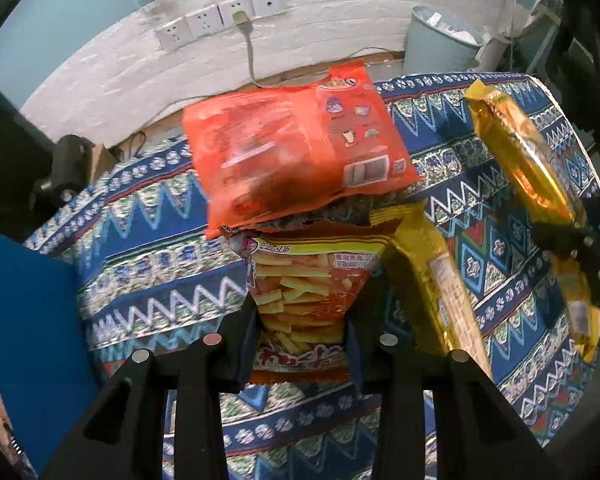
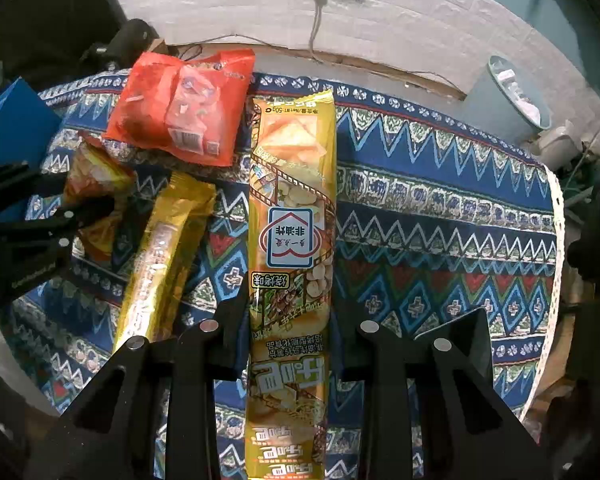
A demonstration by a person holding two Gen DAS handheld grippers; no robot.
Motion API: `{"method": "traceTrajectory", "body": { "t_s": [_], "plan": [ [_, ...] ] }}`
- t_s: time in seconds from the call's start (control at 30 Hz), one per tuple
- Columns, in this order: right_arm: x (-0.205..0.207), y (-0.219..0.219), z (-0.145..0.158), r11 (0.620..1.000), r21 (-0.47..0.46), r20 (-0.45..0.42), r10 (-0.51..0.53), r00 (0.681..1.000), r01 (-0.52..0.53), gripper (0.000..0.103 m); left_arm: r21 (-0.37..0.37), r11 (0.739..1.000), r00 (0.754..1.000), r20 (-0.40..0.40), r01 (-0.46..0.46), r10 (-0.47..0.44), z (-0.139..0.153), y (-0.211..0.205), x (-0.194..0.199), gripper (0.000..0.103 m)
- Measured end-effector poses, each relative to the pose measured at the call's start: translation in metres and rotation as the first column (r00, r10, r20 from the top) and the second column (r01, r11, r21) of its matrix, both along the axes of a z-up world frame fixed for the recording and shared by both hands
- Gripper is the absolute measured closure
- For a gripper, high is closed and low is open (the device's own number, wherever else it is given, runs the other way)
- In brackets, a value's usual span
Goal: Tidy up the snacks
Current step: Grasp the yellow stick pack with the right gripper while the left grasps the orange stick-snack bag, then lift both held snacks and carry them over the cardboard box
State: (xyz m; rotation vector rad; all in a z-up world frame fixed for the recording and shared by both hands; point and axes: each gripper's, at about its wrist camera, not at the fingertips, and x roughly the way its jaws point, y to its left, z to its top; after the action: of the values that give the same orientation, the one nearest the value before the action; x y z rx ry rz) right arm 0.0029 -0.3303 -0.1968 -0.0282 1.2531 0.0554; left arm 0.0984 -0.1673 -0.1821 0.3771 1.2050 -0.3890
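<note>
Both grippers are loaded at once here. The left gripper [image 1: 302, 340] points steeply down with its jaws clenched on the fries snack bag [image 1: 304, 292], a crinkly orange-and-yellow foil pouch printed with fries, caught at its near end, its long axis running straight out from the jaws toward the wall. The right gripper [image 2: 288, 332] is clamped on the long yellow cracker pack [image 2: 292, 240], a slim glossy sleeve that runs lengthwise between the jaws and well out beyond the tips; in the left wrist view that same pack hangs tilted off to the right, pinched about midway. Just beyond the fries bag's far end lies the red snack bag [image 1: 296, 152], flat, wide and slightly puffed, its near edge overlapping the fries bag's top so the two touch. Between the two grippers the gold foil pack [image 2: 164, 256] lies on the patterned tablecloth [image 2: 440, 220], slanting away and shiny, right beside the fries bag and nearer the left gripper than the right. A blue box [image 1: 24, 320] stands far left of the left jaws, likely where things are headed, though that's a guess. The catch for the next lift looks to be that overlap: the red bag may drag along as the fries bag comes up.
</note>
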Motion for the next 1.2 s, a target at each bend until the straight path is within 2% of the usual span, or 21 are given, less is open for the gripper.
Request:
{"method": "traceTrajectory", "body": {
  "t_s": [0.33,0.8,1.2],
  "plan": [
    [-0.006,0.006,0.023,1.0,0.008,0.03,0.007,1.0,-0.007,0.074,0.025,0.999,0.998,0.06,-0.034,0.033,0.031,0.023,-0.023,0.066],
    [-0.008,0.047,0.068,0.996,0.028,0.111,0.079,0.991,-0.083,0.074,0.027,0.998,0.987,0.153,-0.051,0.046,0.08,0.053,-0.045,0.066],
    [-0.008,0.091,0.103,0.984,0.079,0.162,0.146,0.976,-0.161,0.074,-0.036,0.991,0.974,0.182,-0.132,0.137,0.116,0.109,-0.058,0.066]
  ]
}}
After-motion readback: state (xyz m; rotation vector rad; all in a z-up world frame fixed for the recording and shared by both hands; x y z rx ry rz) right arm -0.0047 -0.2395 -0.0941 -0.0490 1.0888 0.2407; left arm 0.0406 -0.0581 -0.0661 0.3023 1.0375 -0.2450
